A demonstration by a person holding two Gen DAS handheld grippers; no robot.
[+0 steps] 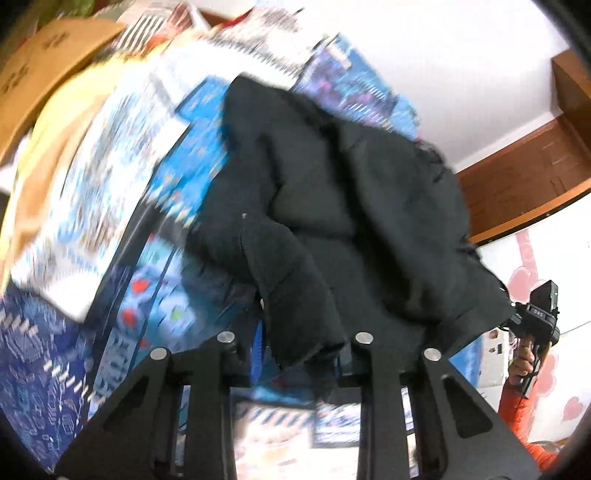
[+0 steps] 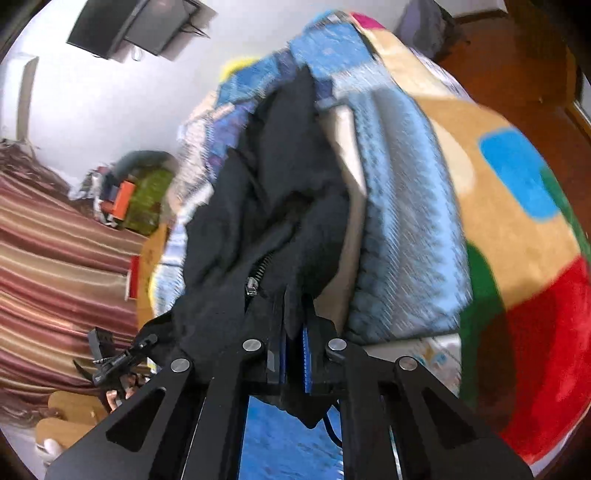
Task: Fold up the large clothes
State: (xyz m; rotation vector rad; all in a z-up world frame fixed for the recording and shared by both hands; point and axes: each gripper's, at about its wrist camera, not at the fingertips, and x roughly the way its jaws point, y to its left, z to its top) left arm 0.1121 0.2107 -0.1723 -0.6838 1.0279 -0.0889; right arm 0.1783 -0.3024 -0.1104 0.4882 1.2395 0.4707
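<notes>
A large black jacket [image 1: 332,206] hangs stretched between both grippers, above a bed with a blue patterned cover [image 1: 177,177]. My left gripper [image 1: 299,350] is shut on one black edge of it. My right gripper [image 2: 295,332] is shut on another edge, next to the zipper [image 2: 255,280]; the jacket [image 2: 273,192] drapes away over the bedding. The right gripper also shows at the far right of the left wrist view [image 1: 535,317], and the left gripper at the lower left of the right wrist view [image 2: 114,358]. Both views are blurred.
A light blue knitted blanket [image 2: 406,229] and a tan quilt with coloured patches [image 2: 517,229] lie on the bed. A cardboard box [image 1: 48,70] stands at the left. A striped curtain [image 2: 55,266], a wall-mounted screen [image 2: 133,26] and a wooden floor [image 2: 517,55] surround the bed.
</notes>
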